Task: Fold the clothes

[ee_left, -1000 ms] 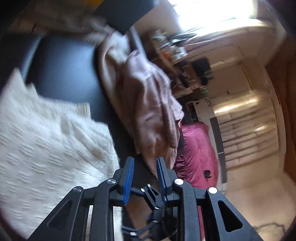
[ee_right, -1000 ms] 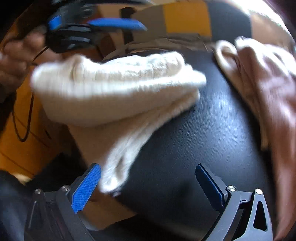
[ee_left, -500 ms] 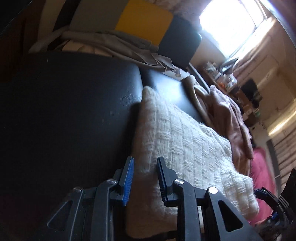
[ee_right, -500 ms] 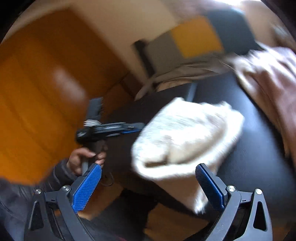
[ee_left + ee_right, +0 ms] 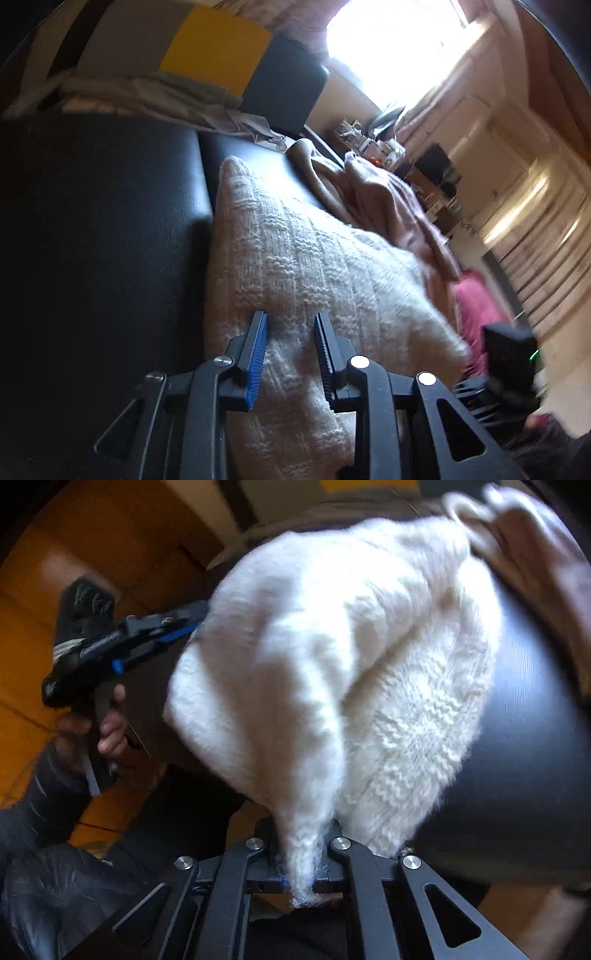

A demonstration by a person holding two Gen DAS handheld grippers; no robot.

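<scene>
1. The cream knitted sweater (image 5: pixel 295 266) lies folded on the black leather seat (image 5: pixel 96 229), its near edge lifted off the cushion.
2. The right gripper (image 5: pixel 301 853) is clenched on a bunched corner of that sweater, the wool pinched tight between its blue pads and hanging out below them.
3. The left gripper (image 5: pixel 290 354) sits over the sweater's other near edge with a narrow gap between its fingers; wool shows in the gap, but I cannot tell whether it is gripped.
4. Seen from the right wrist, the left gripper points at the sweater's left side.
5. Beyond the sweater, a dusty-pink garment (image 5: pixel 388 206) lies crumpled on the same seat, just beside it.
6. A yellow and grey cushion (image 5: pixel 207 48) stands behind the seat.
</scene>
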